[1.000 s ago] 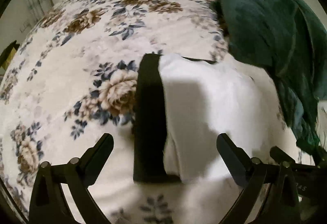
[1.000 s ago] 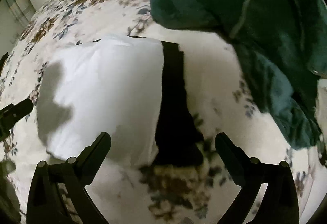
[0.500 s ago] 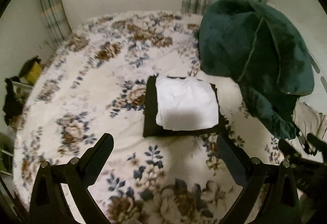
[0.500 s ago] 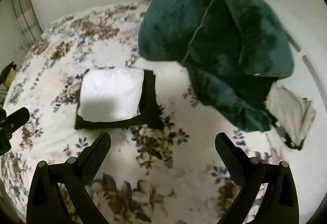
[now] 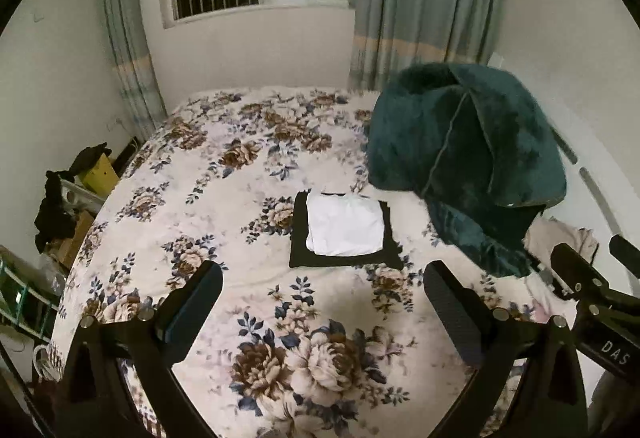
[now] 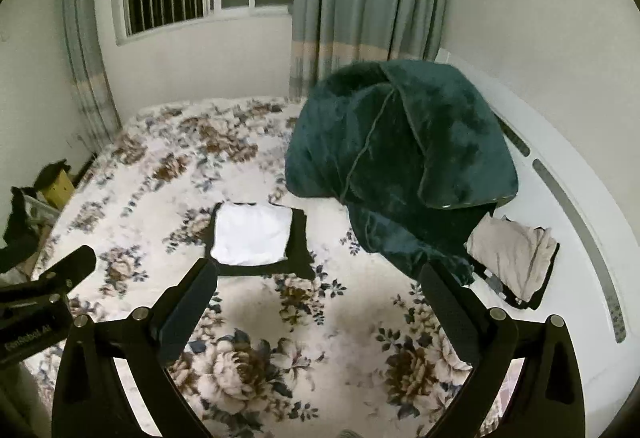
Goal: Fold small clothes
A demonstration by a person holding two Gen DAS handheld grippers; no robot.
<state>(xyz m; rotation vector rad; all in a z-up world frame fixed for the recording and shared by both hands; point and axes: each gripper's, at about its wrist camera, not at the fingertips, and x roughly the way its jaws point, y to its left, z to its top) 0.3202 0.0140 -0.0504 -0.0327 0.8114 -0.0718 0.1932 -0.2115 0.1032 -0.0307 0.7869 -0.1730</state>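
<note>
Both grippers have pulled well back from the folded stack since a second ago, when the white cloth filled each view; now we see the whole bed [image 5: 168, 238] and the room around it.

Going left to right: our left gripper [image 5: 322, 294] hangs above the floral cover, jaws spread wide and holding nothing. At its 12 o'clock lies the white garment [image 5: 344, 226], folded square on top of the folded black garment [image 5: 344, 262], both flat and well apart from the fingers. At 2 o'clock from the stack sits the green blanket [image 5: 460, 166], heaped just beside it. Our right gripper [image 6: 318, 296] is likewise spread and empty, and at its 2 o'clock a loose pile of beige clothes [image 6: 512, 254] rests by the bed's white edge, partly under the blanket's hem.

We judge the next step is fetching a piece from that pile. We should come in low at its near edge, pinch a single layer only, and lift clear of the blanket so nothing drags across the finished stack.
</note>
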